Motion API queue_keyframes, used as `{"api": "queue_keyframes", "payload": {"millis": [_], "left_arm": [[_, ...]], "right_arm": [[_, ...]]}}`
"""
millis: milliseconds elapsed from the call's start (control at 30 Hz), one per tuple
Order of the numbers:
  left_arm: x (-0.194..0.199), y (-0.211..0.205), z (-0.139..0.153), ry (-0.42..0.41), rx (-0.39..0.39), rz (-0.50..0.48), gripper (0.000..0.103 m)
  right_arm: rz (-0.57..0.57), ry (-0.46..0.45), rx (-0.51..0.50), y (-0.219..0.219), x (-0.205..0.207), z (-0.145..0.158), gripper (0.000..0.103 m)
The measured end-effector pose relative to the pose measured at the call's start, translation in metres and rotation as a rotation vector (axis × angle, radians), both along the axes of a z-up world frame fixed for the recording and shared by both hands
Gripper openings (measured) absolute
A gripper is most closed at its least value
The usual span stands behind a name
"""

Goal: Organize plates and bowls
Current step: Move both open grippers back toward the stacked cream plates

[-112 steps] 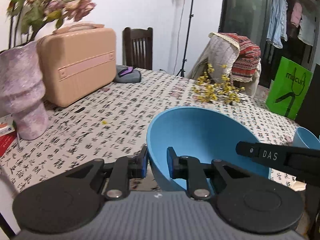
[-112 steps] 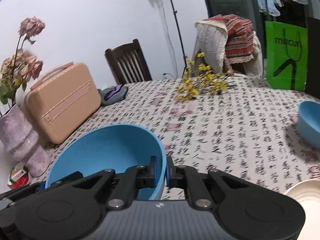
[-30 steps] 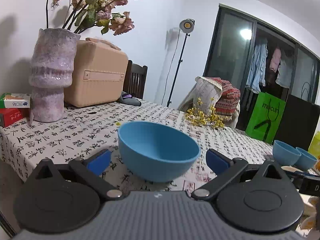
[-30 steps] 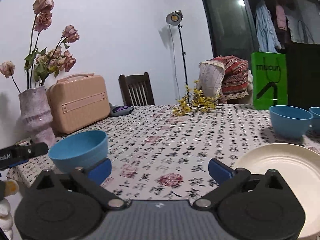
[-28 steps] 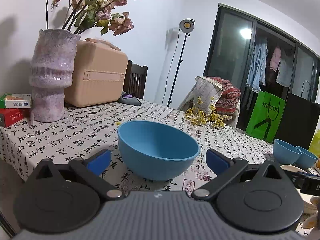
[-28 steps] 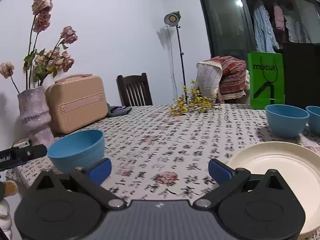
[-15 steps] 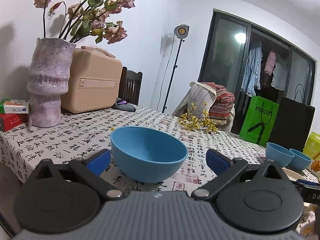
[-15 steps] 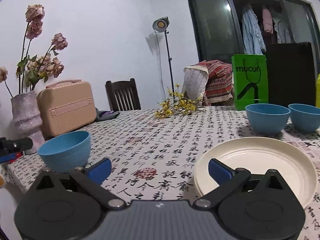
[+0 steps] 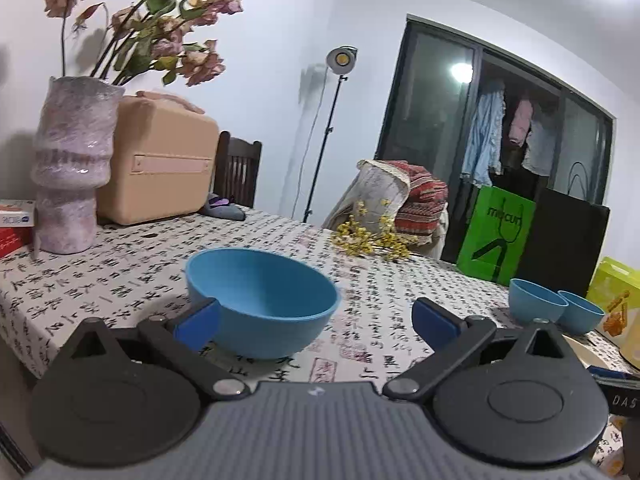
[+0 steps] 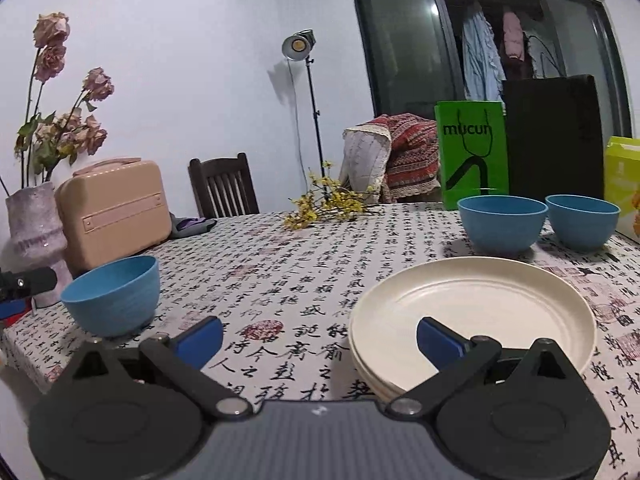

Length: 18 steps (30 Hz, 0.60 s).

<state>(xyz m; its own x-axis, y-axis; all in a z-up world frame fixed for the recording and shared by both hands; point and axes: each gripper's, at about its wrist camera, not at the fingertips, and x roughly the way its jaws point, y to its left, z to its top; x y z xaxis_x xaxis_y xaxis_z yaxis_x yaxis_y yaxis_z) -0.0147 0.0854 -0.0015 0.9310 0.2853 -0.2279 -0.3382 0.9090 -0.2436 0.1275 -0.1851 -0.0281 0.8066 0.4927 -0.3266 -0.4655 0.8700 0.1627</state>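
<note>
A blue bowl [image 9: 262, 302] stands upright on the patterned tablecloth, just ahead of my left gripper [image 9: 316, 322], which is open and empty, its left pad next to the bowl's near side. The same bowl shows at the left in the right wrist view [image 10: 114, 294]. My right gripper [image 10: 320, 338] is open and empty, low over the table edge. A stack of cream plates [image 10: 472, 316] lies in front of its right finger. Two more blue bowls [image 10: 502, 228] [image 10: 582, 226] stand side by side behind the plates; they also show far right in the left wrist view [image 9: 536, 306].
A purple vase with dried roses [image 9: 74, 168] and a peach case [image 9: 160, 164] stand at the table's left. Yellow flowers [image 10: 324, 204] lie mid-table. A green bag [image 10: 472, 152], black box [image 10: 554, 136] and yellow box [image 10: 624, 184] are at the far right. A chair [image 10: 222, 186] stands behind.
Both grippers let go of the blue bowl, opened wide and drew back. The right gripper has swung right, bringing the plates and two far bowls into view.
</note>
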Motion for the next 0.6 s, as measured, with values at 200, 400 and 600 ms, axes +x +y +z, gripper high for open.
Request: {"api": "queue_keyframes", "payload": {"millis": [200,400,600], "left_arm": [[0.011,-0.013,0.002,-0.01,0.007,-0.049,0.103],[0.023,-0.027,0.002,-0.017,0.012,-0.104,0.103],[0.039,-0.04,0.0,-0.01,0.016,-0.162,0.103]], "right_arm": [[-0.045,0.002,-0.001,-0.016,-0.004,-0.002,0.103],[-0.1,0.005,0.006,-0.035,-0.007,-0.004,0.103],[-0.155,0.009,0.008,-0.053,-0.009,-0.006,0.103]]}}
